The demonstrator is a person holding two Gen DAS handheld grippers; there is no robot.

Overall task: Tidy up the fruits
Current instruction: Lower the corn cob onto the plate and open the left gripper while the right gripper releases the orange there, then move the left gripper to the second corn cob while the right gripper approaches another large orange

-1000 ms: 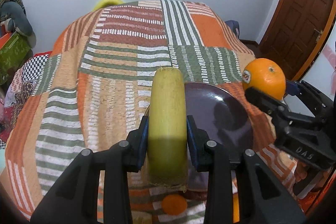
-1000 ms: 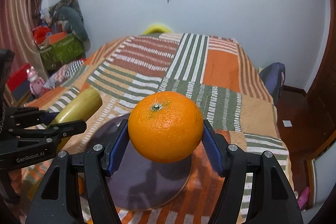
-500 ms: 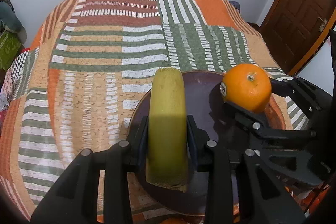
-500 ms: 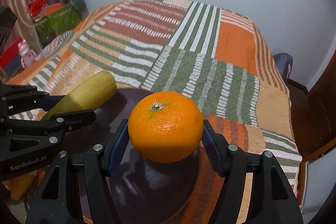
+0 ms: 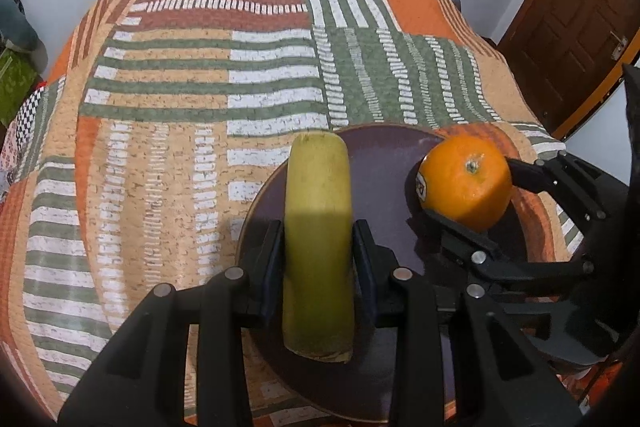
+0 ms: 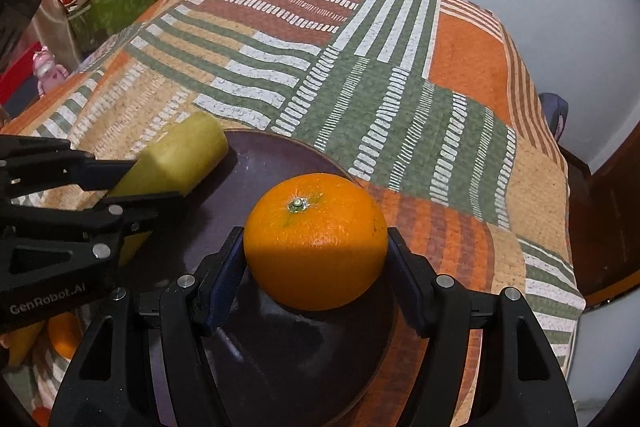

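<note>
Left hand-held gripper (image 5: 318, 247) clamped on a yellow-green banana with a cut end (image 5: 318, 227), pads pressed flat against both its sides. Banana pointing away from the camera, over the left part of a round dark-purple plate (image 5: 384, 163); whether its far end touches the plate, hard to say from here. Seen from the right wrist camera, same banana (image 6: 180, 159) angled across the plate's left rim (image 6: 280, 143), left hand-held gripper (image 6: 148, 187) reaching in from the side.

Right hand-held gripper (image 6: 316, 255) pinching a round orange with a green stem button (image 6: 314, 241), blue-lined pads tight on either side. Orange low over the plate's right half, shadow pooled directly beneath. In the left wrist view, orange (image 5: 466, 183) showing a small sticker on its left flank, right hand-held gripper (image 5: 480, 203) closed round it.

Plate resting on a patchwork bedspread of orange, green and rust stripes (image 5: 200, 87), spread over a bed. Another orange fruit (image 6: 64, 335) lying on the bedspread at the lower left of the right wrist view. Brown wooden door (image 5: 580, 15) off to the right.
</note>
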